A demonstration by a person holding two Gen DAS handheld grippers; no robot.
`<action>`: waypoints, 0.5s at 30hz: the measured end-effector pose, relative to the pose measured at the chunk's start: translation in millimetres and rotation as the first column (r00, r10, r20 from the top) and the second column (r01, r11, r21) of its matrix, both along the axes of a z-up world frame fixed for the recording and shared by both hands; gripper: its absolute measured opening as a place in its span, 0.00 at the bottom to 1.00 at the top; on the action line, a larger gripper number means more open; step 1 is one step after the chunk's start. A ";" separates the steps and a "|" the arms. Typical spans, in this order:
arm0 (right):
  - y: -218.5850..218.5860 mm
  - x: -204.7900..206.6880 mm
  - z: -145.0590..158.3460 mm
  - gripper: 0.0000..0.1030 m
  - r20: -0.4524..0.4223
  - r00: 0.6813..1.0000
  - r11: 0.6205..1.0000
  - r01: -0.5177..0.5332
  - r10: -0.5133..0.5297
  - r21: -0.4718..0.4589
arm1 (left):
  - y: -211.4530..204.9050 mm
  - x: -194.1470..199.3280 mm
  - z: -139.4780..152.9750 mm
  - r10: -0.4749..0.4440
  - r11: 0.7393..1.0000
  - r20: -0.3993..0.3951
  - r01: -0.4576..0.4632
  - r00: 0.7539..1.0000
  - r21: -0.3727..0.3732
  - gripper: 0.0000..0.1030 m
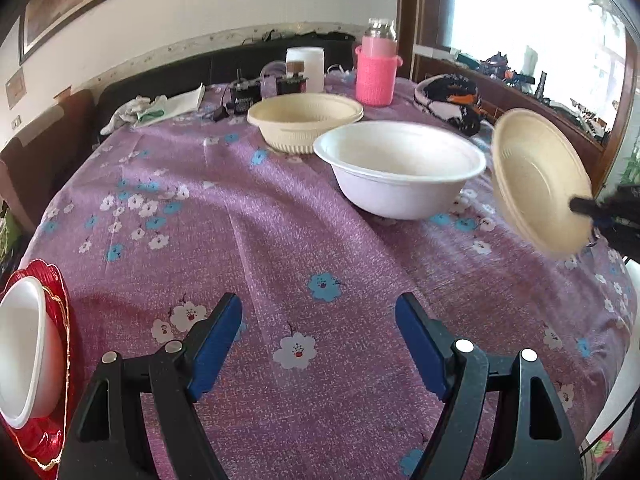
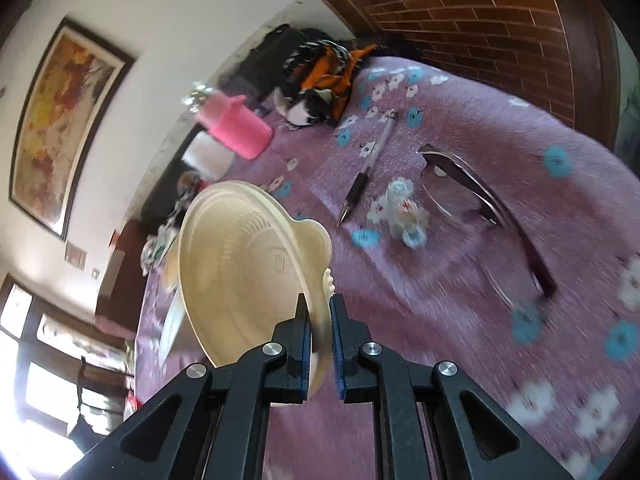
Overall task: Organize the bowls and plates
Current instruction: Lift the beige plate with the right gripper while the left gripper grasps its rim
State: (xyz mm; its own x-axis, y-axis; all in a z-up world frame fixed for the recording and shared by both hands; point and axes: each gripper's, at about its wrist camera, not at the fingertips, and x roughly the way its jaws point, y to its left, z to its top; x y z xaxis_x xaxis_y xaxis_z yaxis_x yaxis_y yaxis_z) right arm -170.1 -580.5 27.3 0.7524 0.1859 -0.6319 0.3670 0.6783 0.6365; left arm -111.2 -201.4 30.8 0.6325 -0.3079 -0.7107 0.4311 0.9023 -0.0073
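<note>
The right tongs (image 2: pixel 320 320) are pinching the rim of a tilted beige bowl (image 2: pixel 240 264), lifting it clear of the bench (image 1: pixel 280 240). The left tongs (image 1: pixel 319 320) are hanging wide open and empty. Beyond them a white bowl (image 1: pixel 400 168) is sitting just beside stacked beige bowls (image 1: pixel 304 120), with a pen (image 2: pixel 370 160) and sunglasses (image 2: pixel 480 200) lying nearby.

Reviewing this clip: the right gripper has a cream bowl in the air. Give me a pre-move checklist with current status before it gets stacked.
1. Right gripper shut on the ribbed cream plastic bowl rim: ok.
2. Held bowl level: not ok, tipped on edge.
3. Cream bowls on the floral purple tablecloth, stack target, unobstructed: ok.
4. Large white bowl near the path: cannot tell clearance.
5. Left gripper open, empty: ok.
6. Small white bowl on red plate undisturbed: ok.
</note>
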 end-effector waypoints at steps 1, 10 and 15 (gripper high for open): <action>5.1 -9.2 3.1 0.10 0.002 1.000 1.000 -0.028 0.028 -0.007 | 2.1 -2.0 1.5 0.002 1.000 0.007 -0.002 1.000 -0.006 0.76; 85.3 -11.3 -1.6 0.10 -0.032 0.956 0.957 -0.290 0.290 0.019 | 55.8 -29.3 17.3 0.069 0.993 0.018 -0.067 0.997 -0.096 0.76; 131.1 15.2 -14.9 0.12 -0.036 0.931 0.930 -0.362 0.364 0.061 | 78.4 -40.9 32.1 0.105 0.989 0.050 -0.099 0.993 -0.111 0.76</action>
